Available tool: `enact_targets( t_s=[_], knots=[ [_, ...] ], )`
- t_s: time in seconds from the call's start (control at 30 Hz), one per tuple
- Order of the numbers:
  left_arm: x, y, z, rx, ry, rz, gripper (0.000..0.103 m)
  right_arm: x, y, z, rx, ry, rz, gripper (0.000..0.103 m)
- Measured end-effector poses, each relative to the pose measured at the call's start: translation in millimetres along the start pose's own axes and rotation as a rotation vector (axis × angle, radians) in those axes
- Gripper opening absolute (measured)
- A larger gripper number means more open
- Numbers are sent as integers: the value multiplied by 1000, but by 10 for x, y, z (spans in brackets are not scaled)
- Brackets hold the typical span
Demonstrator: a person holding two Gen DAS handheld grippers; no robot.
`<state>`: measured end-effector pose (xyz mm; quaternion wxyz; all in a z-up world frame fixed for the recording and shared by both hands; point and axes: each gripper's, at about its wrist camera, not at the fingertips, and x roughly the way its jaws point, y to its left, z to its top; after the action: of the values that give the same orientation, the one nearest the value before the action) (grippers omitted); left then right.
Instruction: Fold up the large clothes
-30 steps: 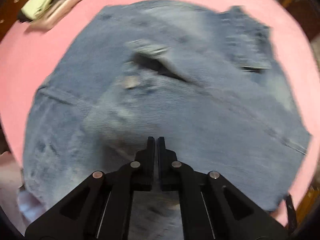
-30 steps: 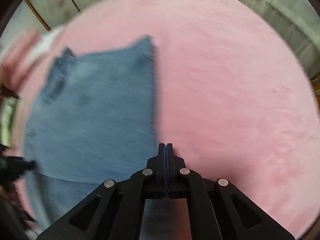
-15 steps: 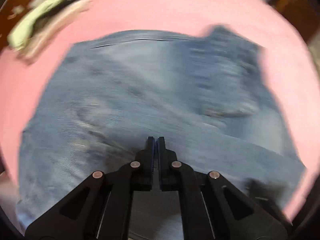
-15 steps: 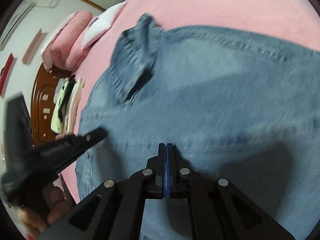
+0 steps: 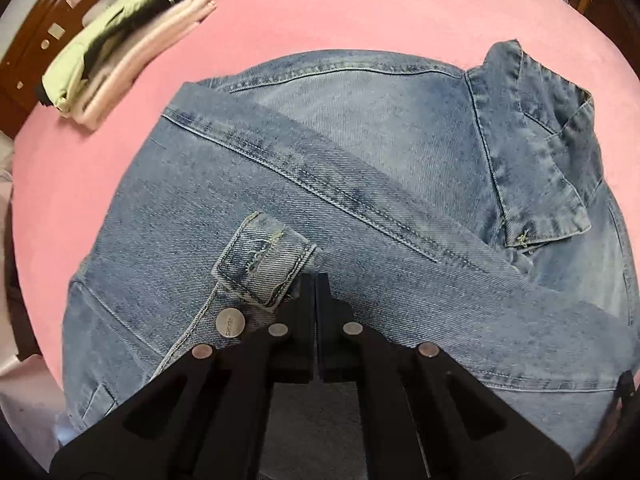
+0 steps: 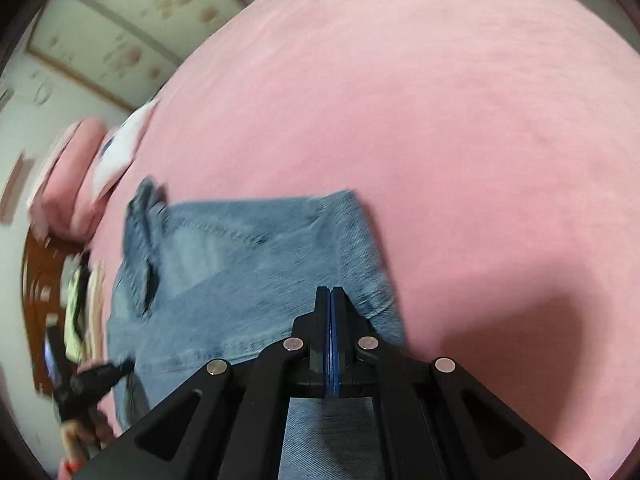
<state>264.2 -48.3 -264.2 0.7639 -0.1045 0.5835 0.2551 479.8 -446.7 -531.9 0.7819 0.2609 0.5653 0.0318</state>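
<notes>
A blue denim jacket (image 5: 360, 184) lies on the pink bedspread (image 5: 304, 12), one sleeve folded diagonally across its body, its cuff (image 5: 264, 260) and a metal button (image 5: 230, 323) just ahead of my left gripper (image 5: 316, 280). The left gripper's jaws are closed right above the sleeve; I cannot tell whether cloth is pinched. The collar (image 5: 536, 168) sits at the right. In the right wrist view the jacket (image 6: 248, 272) is blurred, and my right gripper (image 6: 330, 292) is shut over its near right edge. The left gripper (image 6: 96, 376) shows at the lower left there.
A stack of folded clothes (image 5: 120, 48) lies at the far left of the bed beside a brown wooden headboard (image 5: 36, 36). Pink and white pillows (image 6: 92, 168) sit by the wall. Open pink bedspread (image 6: 440, 120) stretches to the right of the jacket.
Both views swung over the jacket. The sleeve now lies folded diagonally across the body. The right gripper has pulled back toward the jacket's right edge.
</notes>
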Motion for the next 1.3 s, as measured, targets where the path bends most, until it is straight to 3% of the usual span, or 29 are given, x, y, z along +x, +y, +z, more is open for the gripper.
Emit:
enact_targets(
  t_s=[0.1,0.2,0.5,0.8,1.0,1.3],
  knots=[
    [-81,-40,-34,18,-33,12,1,-83,100,-44,-44,-33,-90,0],
    [-195,48,-199,52,-42,8,1,-74,248,-157,-91,-27,-127,0],
    [-470,424,-937,90,-17,-15,1,-209,12,-594,1,64,-79,0],
    [-605,730,-1379,105,-3,-99,1,-523,43,-1416,-128,111,-134,0],
    [-783,997,-1669,180,14,-192,1,-852,69,-2014,-60,107,-171,0],
    [-1285,1689,-2100,321,34,-295,1,-1477,378,-3245,50,51,-182,3]
  ],
)
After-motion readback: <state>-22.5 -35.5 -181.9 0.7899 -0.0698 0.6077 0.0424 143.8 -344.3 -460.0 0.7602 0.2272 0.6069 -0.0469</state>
